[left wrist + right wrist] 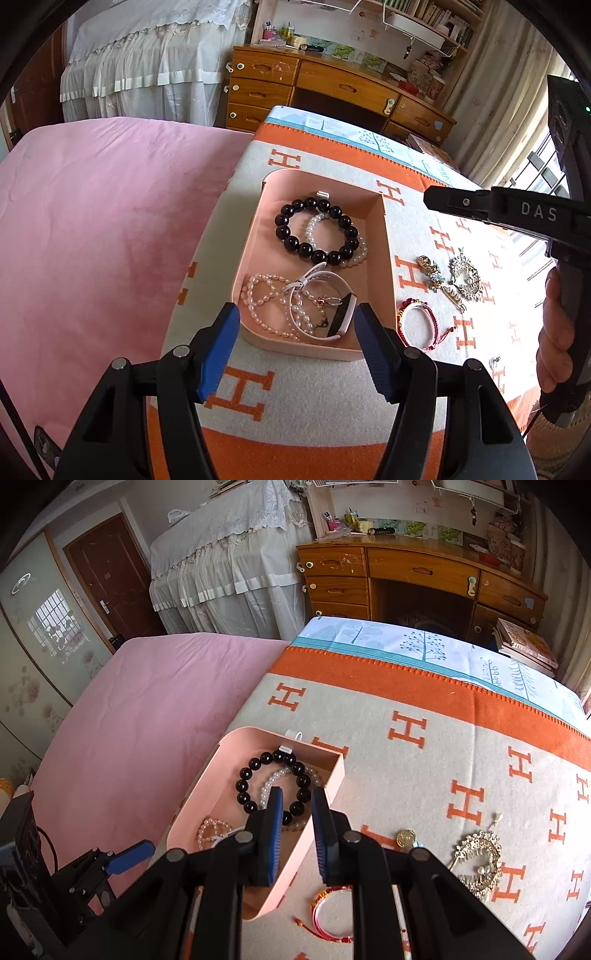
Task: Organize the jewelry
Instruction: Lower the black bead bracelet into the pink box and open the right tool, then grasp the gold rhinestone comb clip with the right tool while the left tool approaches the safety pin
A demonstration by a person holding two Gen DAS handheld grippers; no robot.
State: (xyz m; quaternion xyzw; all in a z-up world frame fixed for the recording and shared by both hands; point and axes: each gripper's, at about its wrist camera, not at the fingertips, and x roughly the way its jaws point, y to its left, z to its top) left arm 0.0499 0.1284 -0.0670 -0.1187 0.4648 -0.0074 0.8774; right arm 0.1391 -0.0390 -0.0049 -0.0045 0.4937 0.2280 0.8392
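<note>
A pink tray (384, 266) (332, 782) sits on an orange and grey blanket. It holds a black bead bracelet (291, 212) (243, 773), pearl strands (258, 295) and a white watch (343, 284). My left gripper (297, 317) is open and empty above the tray's near edge. My right gripper (297, 799) is partly open and empty, held above the tray's right wall; it shows from the side in the left wrist view (428, 197). On the blanket right of the tray lie a red and pink cord bracelet (419, 325) (332, 915), a gold brooch (465, 277) (480, 864) and small pins (430, 271).
A pink bedspread (92, 240) lies left of the blanket. A wooden desk with drawers (332, 88) stands beyond the bed, with a white draped cover (147, 55) beside it. Books (524, 646) are stacked at the far right.
</note>
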